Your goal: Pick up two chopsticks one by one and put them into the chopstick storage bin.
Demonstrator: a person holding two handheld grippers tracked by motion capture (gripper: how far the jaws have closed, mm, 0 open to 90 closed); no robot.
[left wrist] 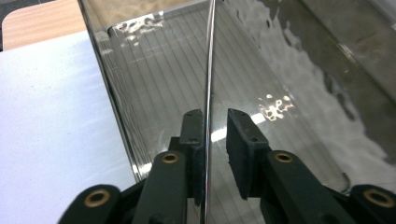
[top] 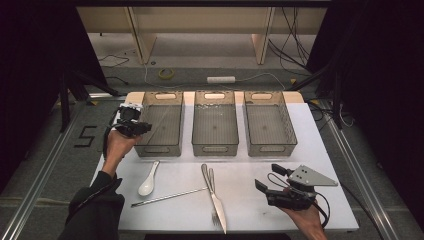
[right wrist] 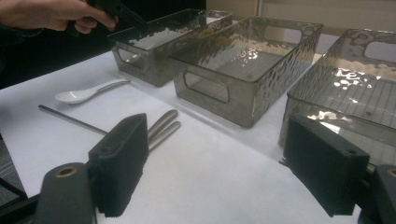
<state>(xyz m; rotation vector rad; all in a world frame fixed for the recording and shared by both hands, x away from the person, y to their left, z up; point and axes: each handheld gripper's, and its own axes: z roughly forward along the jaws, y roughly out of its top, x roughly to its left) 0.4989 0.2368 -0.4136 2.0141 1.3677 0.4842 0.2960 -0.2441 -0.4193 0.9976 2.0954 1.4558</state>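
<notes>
My left gripper [top: 141, 128] hovers at the near left corner of the left smoked-plastic bin [top: 157, 149]. In the left gripper view its jaws [left wrist: 215, 114] stand slightly apart. A thin metal chopstick [left wrist: 208, 70] runs between them, lying against the left pad with a gap to the right pad, and slants down into the bin. My right gripper [top: 266, 178] rests open near the table's front right, nothing between its fingers [right wrist: 210, 154]. On the white table lie a white spoon [top: 148, 180], a second metal chopstick [top: 170, 196], and a fork and knife [top: 215, 197] side by side.
Three bins stand in a row at the back: left, middle [top: 215, 148] and right [top: 270, 148], the last two seen without contents. The white table [top: 310, 150] has bare room at the right. Cables and a tape roll [top: 166, 73] lie on the floor beyond.
</notes>
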